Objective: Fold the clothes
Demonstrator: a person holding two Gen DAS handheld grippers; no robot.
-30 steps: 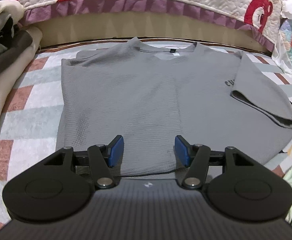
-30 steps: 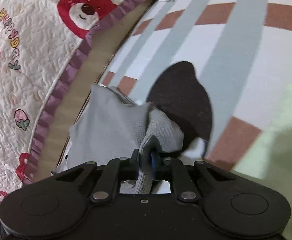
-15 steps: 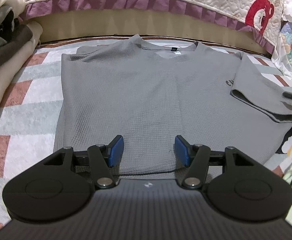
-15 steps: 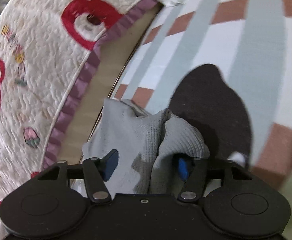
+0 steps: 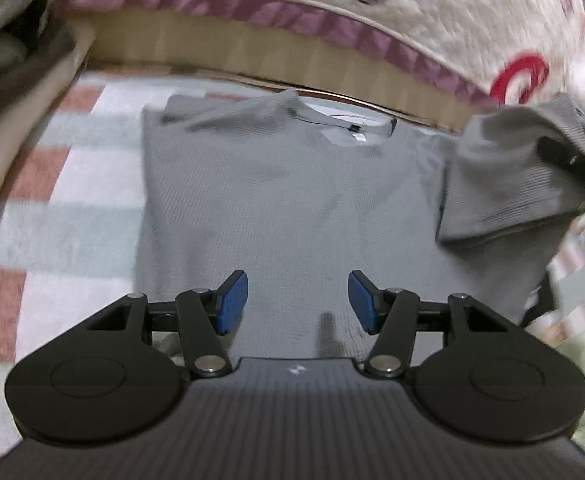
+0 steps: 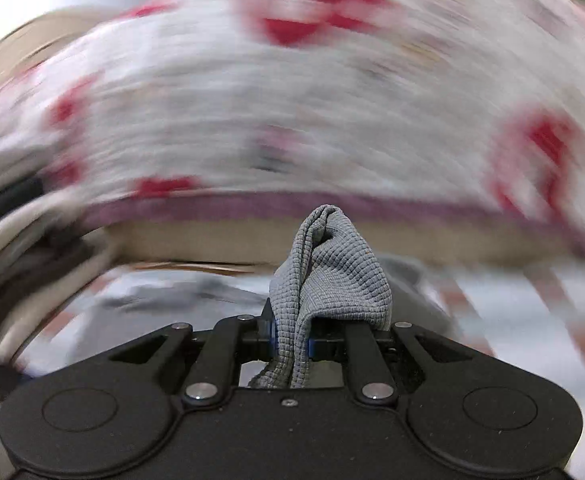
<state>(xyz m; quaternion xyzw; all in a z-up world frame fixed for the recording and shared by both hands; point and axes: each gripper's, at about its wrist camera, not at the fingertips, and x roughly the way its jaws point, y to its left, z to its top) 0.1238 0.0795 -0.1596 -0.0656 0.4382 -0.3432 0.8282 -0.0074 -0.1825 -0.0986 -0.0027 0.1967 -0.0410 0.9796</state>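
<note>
A grey waffle-knit shirt [image 5: 276,200] lies flat on the striped mat, collar toward the bed. My left gripper [image 5: 297,306] hovers open over its lower half, nothing between the blue pads. The shirt's right sleeve [image 5: 504,184] is lifted off the mat at the right, held up by a black finger of my right gripper [image 5: 572,160]. In the right wrist view, the right gripper [image 6: 291,344] has its jaws closing, pads pressed on a bunched fold of the sleeve [image 6: 332,272], which stands up between the fingers. Both views are blurred by motion.
A quilted bedspread with red bears [image 5: 372,12] hangs over a wooden bed frame [image 5: 252,48] just behind the shirt. A stack of folded clothes [image 5: 8,60] stands at the left. The striped mat [image 5: 64,208] shows bare to the shirt's left.
The right gripper opened briefly, closed again on the sleeve, rolled upright and lifted it off the mat. The left gripper shifted across the shirt and stayed open.
</note>
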